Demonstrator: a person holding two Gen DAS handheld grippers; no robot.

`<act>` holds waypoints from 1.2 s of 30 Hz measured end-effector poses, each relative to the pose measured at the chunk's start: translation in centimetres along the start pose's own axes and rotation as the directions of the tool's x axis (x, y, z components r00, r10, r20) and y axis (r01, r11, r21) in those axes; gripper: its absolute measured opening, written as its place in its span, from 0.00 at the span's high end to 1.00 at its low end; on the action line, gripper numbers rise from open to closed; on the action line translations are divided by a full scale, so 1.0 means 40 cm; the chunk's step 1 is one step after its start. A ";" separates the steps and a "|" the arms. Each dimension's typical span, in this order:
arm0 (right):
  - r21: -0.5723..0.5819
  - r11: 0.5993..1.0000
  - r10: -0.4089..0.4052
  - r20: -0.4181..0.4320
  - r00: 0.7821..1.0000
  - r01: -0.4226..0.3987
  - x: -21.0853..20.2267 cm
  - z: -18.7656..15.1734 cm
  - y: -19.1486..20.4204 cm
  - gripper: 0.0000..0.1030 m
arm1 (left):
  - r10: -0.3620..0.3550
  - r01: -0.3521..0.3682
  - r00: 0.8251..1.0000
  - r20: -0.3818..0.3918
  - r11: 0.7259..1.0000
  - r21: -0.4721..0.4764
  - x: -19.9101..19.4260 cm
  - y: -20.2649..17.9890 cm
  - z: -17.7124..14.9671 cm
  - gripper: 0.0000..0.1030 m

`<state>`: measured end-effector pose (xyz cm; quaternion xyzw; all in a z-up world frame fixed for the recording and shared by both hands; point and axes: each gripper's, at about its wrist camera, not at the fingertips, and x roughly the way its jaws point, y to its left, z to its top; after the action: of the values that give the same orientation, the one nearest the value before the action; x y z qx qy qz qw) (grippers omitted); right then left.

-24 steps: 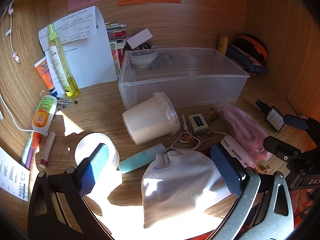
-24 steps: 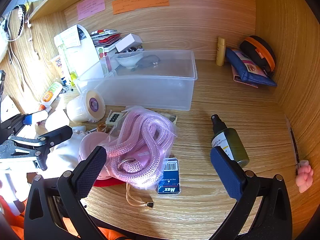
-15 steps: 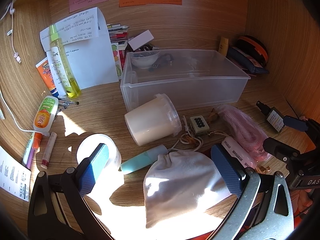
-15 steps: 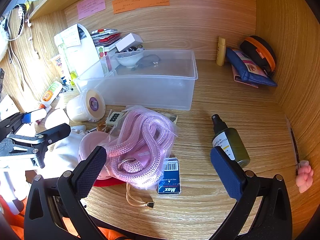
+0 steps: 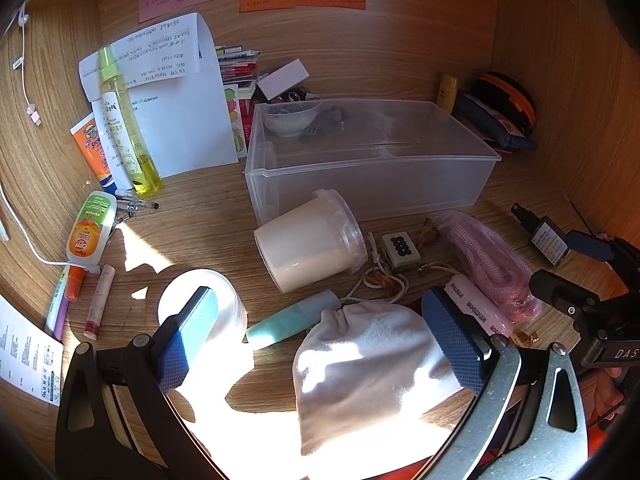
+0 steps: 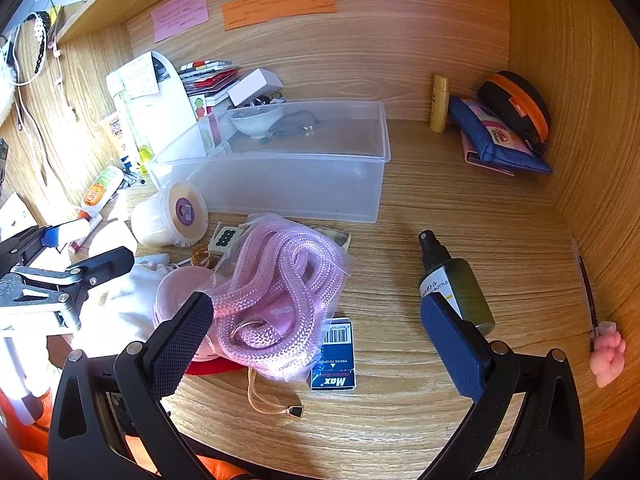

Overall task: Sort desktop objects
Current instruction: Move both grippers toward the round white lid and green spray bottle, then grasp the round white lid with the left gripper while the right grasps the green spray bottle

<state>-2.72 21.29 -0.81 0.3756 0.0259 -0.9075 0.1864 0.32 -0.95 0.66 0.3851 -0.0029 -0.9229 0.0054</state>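
A clear plastic bin (image 5: 372, 160) (image 6: 288, 176) stands at the back of the desk with a white bowl (image 5: 292, 118) in its far corner. In front of it lie a white tub on its side (image 5: 308, 244), a white cloth pouch (image 5: 368, 372), a teal tube (image 5: 288, 320), a bagged pink rope (image 6: 276, 292) and a dark green spray bottle (image 6: 456, 284). My left gripper (image 5: 320, 336) is open and empty, just above the pouch. My right gripper (image 6: 320, 344) is open and empty, with the rope at its left finger and the bottle behind its right finger.
A yellow bottle (image 5: 128, 128), an orange tube (image 5: 94, 148), papers and pens crowd the left side. A blue pouch (image 6: 496, 140) and a black-orange case (image 6: 516, 108) sit at the back right. A blue staple box (image 6: 334, 356) lies near the front edge. Wooden walls close in behind and right.
The left gripper has drifted slightly back and left, so the desk objects shifted a little right in its view. The right gripper has barely moved. Nothing was taken or released.
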 end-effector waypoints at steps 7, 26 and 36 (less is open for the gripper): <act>0.038 0.999 -0.018 0.020 1.000 0.017 -0.010 0.020 -0.052 0.00 | -0.012 0.012 1.000 0.013 1.000 0.008 -0.011 0.031 0.012 0.00; 0.000 0.992 -0.125 -0.066 0.990 0.126 0.033 0.073 -0.232 0.00 | -0.001 -0.017 0.990 -0.143 0.992 -0.127 0.077 0.223 -0.008 0.00; -0.012 0.996 -0.088 -0.145 0.985 0.087 0.093 0.051 -0.254 0.07 | -0.003 -0.032 0.981 -0.192 0.983 -0.180 0.146 0.251 -0.027 0.00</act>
<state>-10.13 29.17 -2.87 0.4388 0.0584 -0.8849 0.1449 -2.95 -11.07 -4.18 0.4697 0.0793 -0.8780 0.0478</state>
